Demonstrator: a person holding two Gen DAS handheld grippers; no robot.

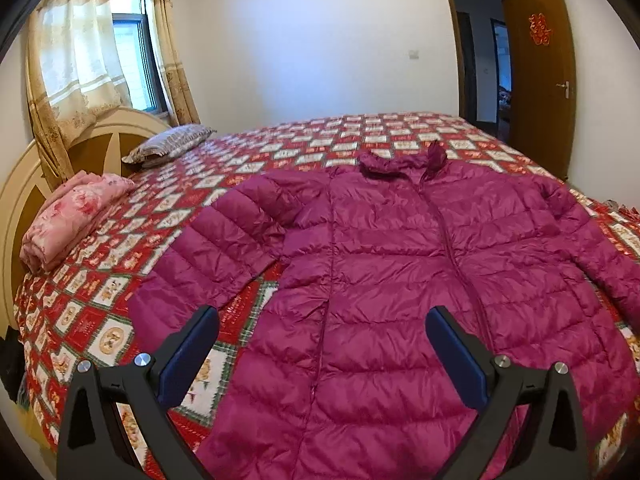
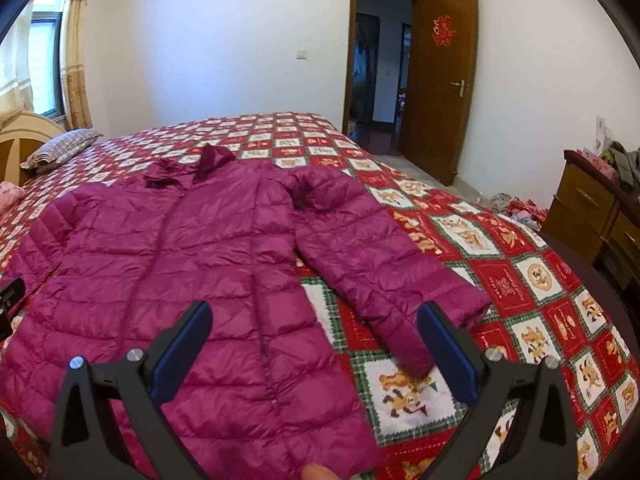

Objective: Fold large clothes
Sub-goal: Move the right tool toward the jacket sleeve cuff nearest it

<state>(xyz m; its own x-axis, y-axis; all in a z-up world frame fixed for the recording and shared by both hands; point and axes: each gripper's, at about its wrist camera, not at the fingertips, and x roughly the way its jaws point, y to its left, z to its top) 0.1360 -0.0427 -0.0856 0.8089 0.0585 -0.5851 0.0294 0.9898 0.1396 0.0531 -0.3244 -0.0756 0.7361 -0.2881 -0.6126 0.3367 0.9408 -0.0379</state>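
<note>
A magenta quilted down jacket lies flat and face up on the bed, zipped, collar at the far end, both sleeves spread outward. It also shows in the right wrist view. My left gripper is open and empty, hovering above the jacket's lower left part, near the left sleeve. My right gripper is open and empty, hovering above the lower right hem, next to the right sleeve and its cuff.
The bed has a red patchwork quilt. A folded pink blanket and a grey pillow lie by the headboard. A wooden dresser stands right of the bed. An open door is beyond.
</note>
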